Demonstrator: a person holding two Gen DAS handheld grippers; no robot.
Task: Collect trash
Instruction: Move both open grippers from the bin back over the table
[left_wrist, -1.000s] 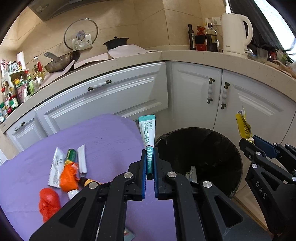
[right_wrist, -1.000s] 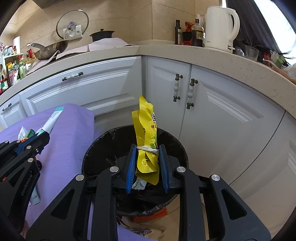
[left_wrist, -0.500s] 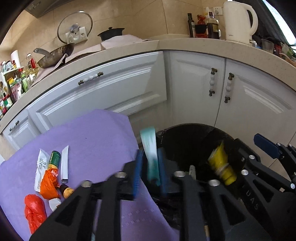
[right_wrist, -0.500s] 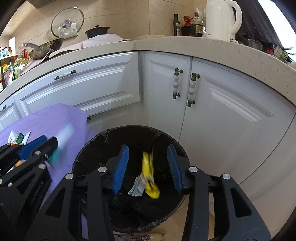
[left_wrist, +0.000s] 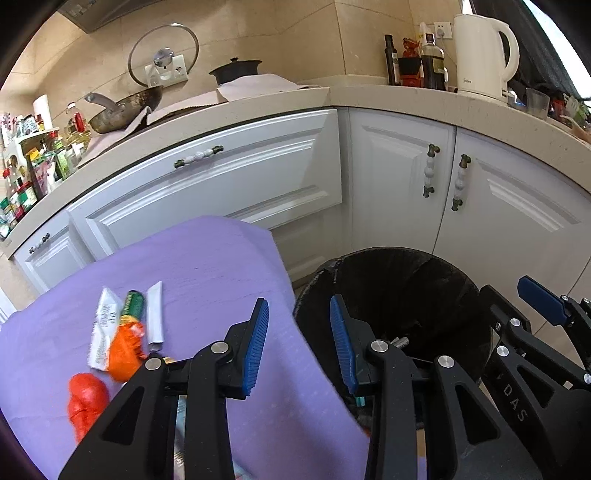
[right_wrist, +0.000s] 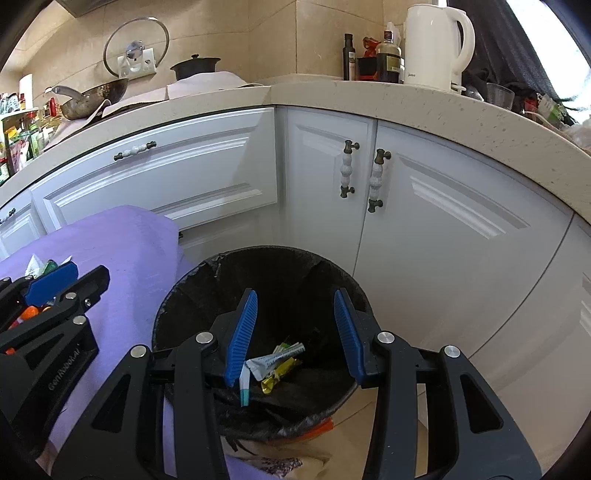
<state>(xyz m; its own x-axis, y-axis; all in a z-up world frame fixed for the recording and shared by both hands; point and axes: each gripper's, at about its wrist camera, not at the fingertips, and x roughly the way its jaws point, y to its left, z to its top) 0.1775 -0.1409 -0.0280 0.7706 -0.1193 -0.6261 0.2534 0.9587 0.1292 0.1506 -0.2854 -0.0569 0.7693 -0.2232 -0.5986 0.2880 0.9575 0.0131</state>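
A black trash bin (right_wrist: 258, 295) sits beside the purple-covered table (left_wrist: 207, 266), where wrappers (left_wrist: 122, 328) lie to the left. The left gripper (left_wrist: 297, 343), jaws wide and empty, is nearer them. The right gripper (right_wrist: 293, 328), equally wide, hangs over the bin.
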